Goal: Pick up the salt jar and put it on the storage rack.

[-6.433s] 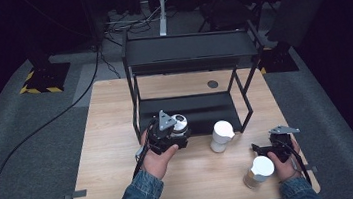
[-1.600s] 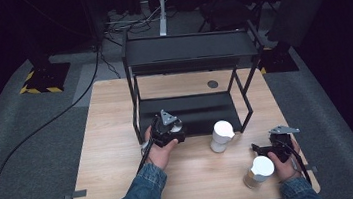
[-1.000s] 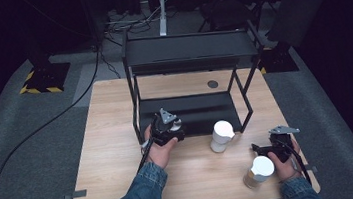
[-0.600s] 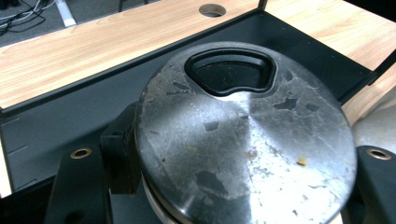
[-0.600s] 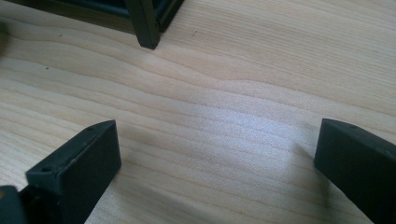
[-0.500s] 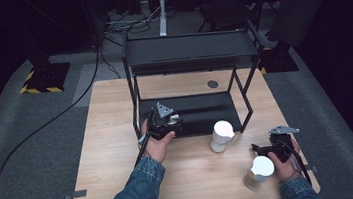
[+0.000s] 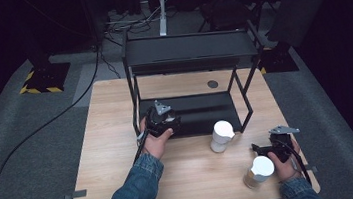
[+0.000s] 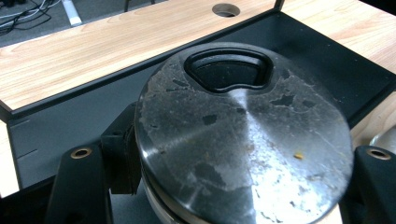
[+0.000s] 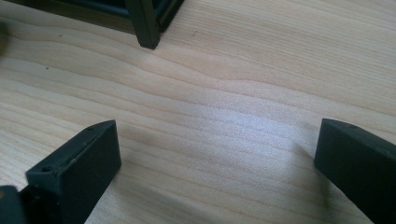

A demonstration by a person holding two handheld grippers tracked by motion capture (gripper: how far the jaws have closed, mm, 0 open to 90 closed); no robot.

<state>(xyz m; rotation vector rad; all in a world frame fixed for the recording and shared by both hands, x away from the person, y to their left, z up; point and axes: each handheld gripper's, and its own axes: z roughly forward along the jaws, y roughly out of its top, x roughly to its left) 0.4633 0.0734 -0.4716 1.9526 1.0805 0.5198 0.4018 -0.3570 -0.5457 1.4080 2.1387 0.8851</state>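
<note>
My left gripper (image 7: 165,121) is shut on a round metal cup (image 8: 261,121) whose scratched steel lid has a black recessed opening. The left gripper view shows the jaws pressing on both sides of the cup, above the black lower shelf (image 8: 70,116) of a rack. In the high view the left gripper is at the left front corner of the black two-tier rack (image 7: 189,52). My right gripper (image 7: 266,147) rests near the table's front right; in its own view the gripper (image 9: 219,135) is open over bare wood.
A white cup (image 7: 220,135) stands in front of the rack's lower shelf (image 7: 206,111). A brown cup with a white lid (image 7: 259,170) sits beside the right hand. A cable hole (image 7: 212,84) lies behind the rack. A rack leg (image 9: 144,23) stands ahead of the right gripper.
The left gripper has carried the metal cup forward from the table in front of the rack to over the lower shelf's left end. The right gripper has stayed still.
</note>
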